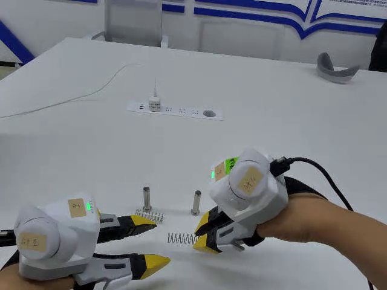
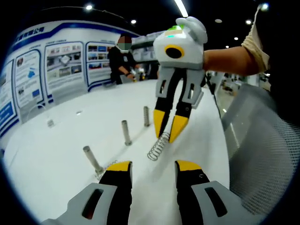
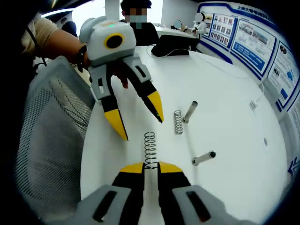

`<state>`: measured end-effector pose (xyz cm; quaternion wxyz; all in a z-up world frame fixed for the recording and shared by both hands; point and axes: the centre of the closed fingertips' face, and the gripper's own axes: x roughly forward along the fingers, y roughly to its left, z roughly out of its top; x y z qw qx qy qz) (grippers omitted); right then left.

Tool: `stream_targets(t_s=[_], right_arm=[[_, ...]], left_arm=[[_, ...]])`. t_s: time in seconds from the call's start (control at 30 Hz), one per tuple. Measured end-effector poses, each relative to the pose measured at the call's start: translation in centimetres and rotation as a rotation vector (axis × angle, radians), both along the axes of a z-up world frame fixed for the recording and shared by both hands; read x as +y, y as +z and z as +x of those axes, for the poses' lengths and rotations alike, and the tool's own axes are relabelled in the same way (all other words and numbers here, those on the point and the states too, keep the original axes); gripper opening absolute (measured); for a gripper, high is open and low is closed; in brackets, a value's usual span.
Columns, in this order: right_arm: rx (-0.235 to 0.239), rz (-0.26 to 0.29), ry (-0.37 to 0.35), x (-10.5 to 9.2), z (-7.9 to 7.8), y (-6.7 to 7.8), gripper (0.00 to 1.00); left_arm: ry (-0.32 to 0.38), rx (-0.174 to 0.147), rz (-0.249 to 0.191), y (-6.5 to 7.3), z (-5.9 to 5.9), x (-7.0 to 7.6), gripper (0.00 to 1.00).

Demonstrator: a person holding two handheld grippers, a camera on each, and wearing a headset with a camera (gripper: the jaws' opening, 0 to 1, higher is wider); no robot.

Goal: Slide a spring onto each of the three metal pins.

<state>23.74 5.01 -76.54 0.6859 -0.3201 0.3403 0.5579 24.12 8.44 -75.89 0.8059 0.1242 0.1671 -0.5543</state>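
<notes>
The slim coiled steel spring (image 3: pixel 149 147) lies on the white table (image 1: pixel 272 151), one end pinched in the closed right gripper (image 3: pixel 151 165), and is best lifted, tipped upright and centred over the nearest short steel pin (image 1: pixel 196 202) before release; the left gripper (image 1: pixel 158 241) hangs wide open.

White table (image 1: pixel 272 139): left steel pin (image 1: pixel 147 198) beside right steel pin (image 1: pixel 196 202); first wire spring (image 1: pixel 150 215) before the left, second wire spring (image 1: pixel 180 238) before the right.
</notes>
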Motion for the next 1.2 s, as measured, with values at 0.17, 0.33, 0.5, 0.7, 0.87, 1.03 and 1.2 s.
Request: stream_targets(t_s=[0.17,0.33,0.5,0.7,0.87,1.03,1.2], right_arm=[[0.004,-0.003,0.031,0.3,-0.5,0.2,0.12],[0.006,-0.008,0.055,0.6,-0.8,0.3,0.12],[0.012,-0.012,0.070,0.8,-1.1,0.2,0.12],[0.012,-0.015,0.086,1.0,-1.3,0.3,0.12],[0.012,-0.017,0.092,1.1,-1.4,0.4,0.12],[0.006,-0.014,0.096,1.3,-1.4,0.8,0.12],[-0.003,0.010,0.099,1.9,-1.4,1.9,0.11]], left_arm=[[-0.015,-0.009,0.004,0.0,-0.3,-0.3,0.33],[-0.030,-0.021,0.005,0.0,-0.5,-0.6,0.29],[-0.046,-0.033,0.010,0.1,-0.8,-0.9,0.25],[-0.063,-0.047,0.017,-0.1,-1.0,-1.1,0.17],[-0.072,-0.060,0.024,-0.2,-1.1,-1.2,0.13],[-0.072,-0.057,0.026,-0.3,-1.1,-1.1,0.12],[-0.070,-0.054,0.029,-0.3,-1.0,-1.0,0.12]])
